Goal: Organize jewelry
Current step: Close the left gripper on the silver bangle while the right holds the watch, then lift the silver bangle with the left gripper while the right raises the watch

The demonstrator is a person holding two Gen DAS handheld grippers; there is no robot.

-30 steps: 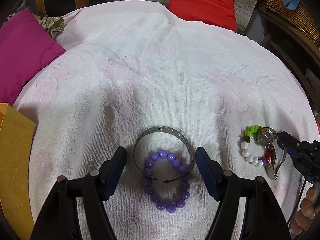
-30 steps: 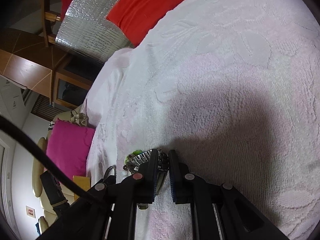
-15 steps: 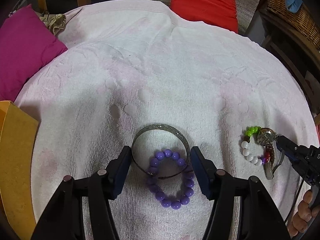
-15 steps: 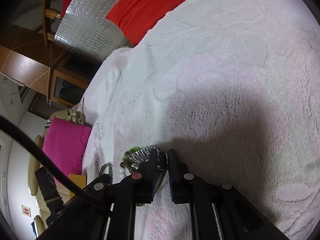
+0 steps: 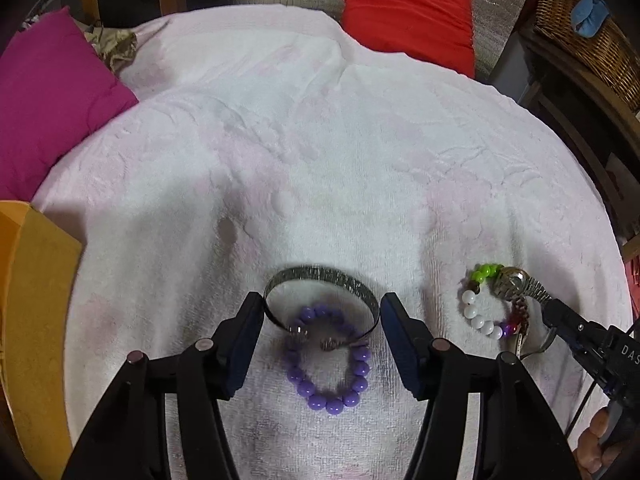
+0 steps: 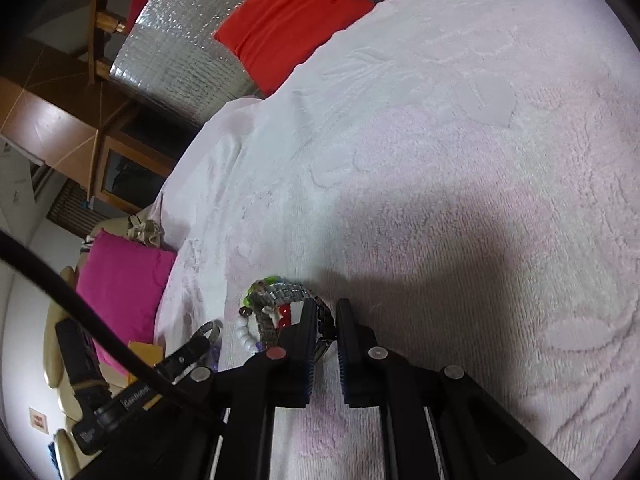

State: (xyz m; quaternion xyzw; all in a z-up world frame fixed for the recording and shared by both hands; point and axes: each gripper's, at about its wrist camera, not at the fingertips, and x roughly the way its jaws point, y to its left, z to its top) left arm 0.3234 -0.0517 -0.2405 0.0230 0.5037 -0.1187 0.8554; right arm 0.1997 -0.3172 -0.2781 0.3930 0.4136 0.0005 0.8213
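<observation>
Metal bangle (image 5: 320, 280) overlaps round purple beads (image 5: 328, 364) on terry towel (image 5: 320, 140).

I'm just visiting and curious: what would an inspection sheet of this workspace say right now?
Surface: pale pink towel, embossed, spread flat.
Job's things: metal bangle overlapping purple bead bracelet; metal watch lying against multicoloured bead bracelet.
Clutter: nothing seen on the towel.
Grippers: left gripper has its pads against the bangle's two sides; right gripper shut on the watch band.
Cables: black cable crossing the right wrist view.
Surroundings: magenta cushion, red cushion, wicker basket, yellow box.
</observation>
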